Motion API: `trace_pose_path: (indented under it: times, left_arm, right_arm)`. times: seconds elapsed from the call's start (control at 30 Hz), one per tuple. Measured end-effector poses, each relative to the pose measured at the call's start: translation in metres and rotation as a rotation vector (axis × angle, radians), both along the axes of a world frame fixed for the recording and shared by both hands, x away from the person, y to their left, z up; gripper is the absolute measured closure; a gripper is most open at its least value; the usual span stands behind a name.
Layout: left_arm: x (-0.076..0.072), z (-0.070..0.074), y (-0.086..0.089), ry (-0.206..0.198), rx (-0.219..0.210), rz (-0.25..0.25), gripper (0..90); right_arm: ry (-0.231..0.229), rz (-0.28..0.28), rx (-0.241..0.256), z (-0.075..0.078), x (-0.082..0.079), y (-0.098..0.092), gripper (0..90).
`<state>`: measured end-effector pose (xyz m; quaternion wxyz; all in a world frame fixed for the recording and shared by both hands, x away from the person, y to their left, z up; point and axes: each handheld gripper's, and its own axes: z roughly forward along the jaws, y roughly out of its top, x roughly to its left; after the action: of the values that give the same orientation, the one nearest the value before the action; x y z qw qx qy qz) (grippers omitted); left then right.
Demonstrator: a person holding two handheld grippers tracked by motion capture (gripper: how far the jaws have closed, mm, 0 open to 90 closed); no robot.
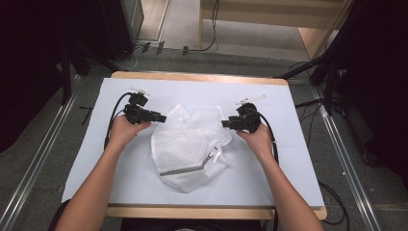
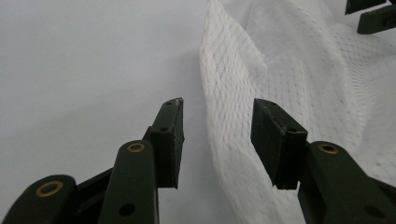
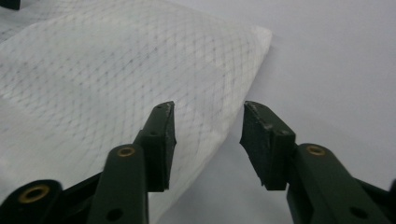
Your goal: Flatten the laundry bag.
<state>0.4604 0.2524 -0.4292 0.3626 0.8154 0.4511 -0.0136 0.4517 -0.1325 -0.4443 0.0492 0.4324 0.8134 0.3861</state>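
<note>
A crumpled white mesh bag (image 1: 190,144) with a grey zipper lies mid-table on the white sheet. My left gripper (image 1: 162,118) hovers at the bag's upper left edge, open; in the left gripper view the mesh bag (image 2: 280,84) has its raised edge running between the jaws of the left gripper (image 2: 217,135). My right gripper (image 1: 224,123) is at the bag's upper right edge, also open. In the right gripper view, a corner of the mesh bag (image 3: 140,79) reaches into the gap of the right gripper (image 3: 208,140). Neither holds the fabric.
The white sheet (image 1: 288,159) covers a wooden table (image 1: 202,211); bare sheet lies on both sides of the bag. Cables trail from each gripper. Metal rails and dark stands flank the table on the floor.
</note>
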Motion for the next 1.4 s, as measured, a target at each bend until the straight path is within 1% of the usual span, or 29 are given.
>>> trace_pose_path:
  times: [0.03, 0.1, 0.13, 0.17, 0.2, 0.23, 0.27, 0.3, 0.33, 0.37, 0.43, 0.5, 0.53, 0.57, 0.67, 0.77, 0.83, 0.9, 1.03, 1.1, 1.13, 1.17, 1.23, 1.27, 1.3, 1.37, 1.4]
  left_arm:
    - [0.002, -0.003, -0.002, 0.010, 0.001, -0.004, 55.8]
    - [0.004, -0.008, -0.006, 0.030, 0.006, -0.006, 60.4]
    - [0.004, -0.008, -0.006, 0.030, 0.006, -0.006, 64.6]
    - [0.007, -0.014, -0.007, 0.067, -0.010, -0.003, 71.1]
    - [0.007, -0.014, -0.007, 0.067, -0.010, -0.003, 74.5]
    - [0.007, -0.018, -0.007, 0.085, -0.010, 0.001, 79.9]
    - [0.007, -0.019, -0.007, 0.083, -0.016, 0.001, 83.8]
    - [0.006, -0.019, -0.007, 0.082, -0.024, 0.002, 88.3]
    - [0.006, -0.018, -0.006, 0.081, -0.024, 0.000, 89.5]
    - [0.005, -0.018, -0.006, 0.077, -0.025, 0.002, 89.8]
    - [0.004, -0.015, -0.004, 0.060, -0.023, 0.005, 90.0]
    - [0.003, -0.012, -0.001, 0.045, -0.035, 0.023, 90.0]
    - [0.002, -0.010, 0.001, 0.034, -0.042, 0.031, 90.0]
    - [0.001, -0.007, 0.005, 0.023, -0.039, 0.035, 90.0]
    - [-0.002, -0.001, 0.015, -0.008, -0.062, 0.073, 90.0]
    - [-0.004, 0.004, 0.025, -0.027, -0.082, 0.100, 90.0]
    - [-0.005, 0.006, 0.029, -0.031, -0.097, 0.110, 90.0]
    - [-0.006, 0.008, 0.030, -0.040, -0.103, 0.110, 90.0]
    - [-0.007, 0.011, 0.027, -0.068, -0.104, 0.107, 90.0]
    - [-0.002, 0.011, 0.027, -0.068, -0.106, 0.112, 90.0]
    - [0.001, 0.010, 0.027, -0.061, -0.099, 0.115, 89.9]
    - [0.004, 0.010, 0.026, -0.055, -0.103, 0.121, 89.9]
    - [0.006, 0.009, 0.027, -0.055, -0.103, 0.123, 89.9]
    - [0.011, 0.008, 0.028, -0.070, -0.101, 0.141, 89.8]
    - [0.015, 0.007, 0.028, -0.056, -0.094, 0.146, 89.8]
    - [0.021, 0.007, 0.030, -0.051, -0.073, 0.159, 89.6]
    - [0.024, 0.007, 0.030, -0.052, -0.067, 0.168, 88.8]
  right_arm:
    - [0.006, 0.000, 0.001, -0.002, 0.004, 0.002, 51.5]
    - [0.024, 0.006, 0.001, -0.008, 0.011, 0.007, 48.7]
    - [0.024, 0.006, 0.001, -0.008, 0.011, 0.007, 48.7]
    - [0.046, 0.003, 0.000, -0.015, 0.016, 0.012, 49.9]
    - [0.046, 0.003, 0.000, -0.015, 0.016, 0.012, 49.9]
    - [0.055, 0.006, -0.018, -0.021, 0.017, 0.017, 56.1]
    - [0.048, 0.003, -0.032, -0.022, 0.017, 0.018, 59.7]
    - [0.036, -0.002, -0.040, -0.022, 0.015, 0.020, 69.8]
    - [0.033, -0.004, -0.054, -0.022, 0.014, 0.021, 74.6]
    - [0.041, 0.001, -0.058, -0.021, 0.014, 0.021, 82.7]
    - [0.060, 0.010, -0.060, -0.021, 0.013, 0.021, 89.9]
    - [0.065, 0.011, -0.054, -0.019, 0.013, 0.018, 90.0]
    - [0.061, 0.007, -0.050, -0.017, 0.013, 0.017, 90.0]
    - [0.049, 0.007, -0.047, -0.014, 0.012, 0.014, 90.0]
    - [0.021, -0.009, -0.045, -0.006, 0.010, 0.006, 90.0]
    - [0.009, -0.021, -0.043, 0.001, 0.008, -0.002, 90.0]
    - [-0.001, -0.026, -0.041, 0.004, 0.006, -0.007, 90.0]
    - [-0.012, -0.031, -0.022, 0.007, 0.005, -0.011, 90.0]
    - [-0.047, -0.036, -0.018, 0.016, 0.001, -0.015, 90.0]
    - [-0.064, -0.041, -0.015, 0.018, 0.001, -0.015, 90.0]
    - [-0.071, -0.047, -0.013, 0.018, 0.003, -0.015, 90.0]
    - [-0.060, -0.054, -0.013, 0.018, 0.005, -0.014, 90.0]
    - [-0.055, -0.060, -0.002, 0.015, 0.011, -0.012, 90.0]
    - [-0.051, -0.067, -0.011, 0.014, 0.016, -0.009, 90.0]
    - [-0.046, -0.072, -0.015, 0.013, 0.020, -0.007, 90.0]
    - [-0.035, -0.080, -0.013, 0.012, 0.029, -0.001, 90.0]
    - [-0.043, -0.084, -0.014, 0.013, 0.033, 0.002, 90.0]
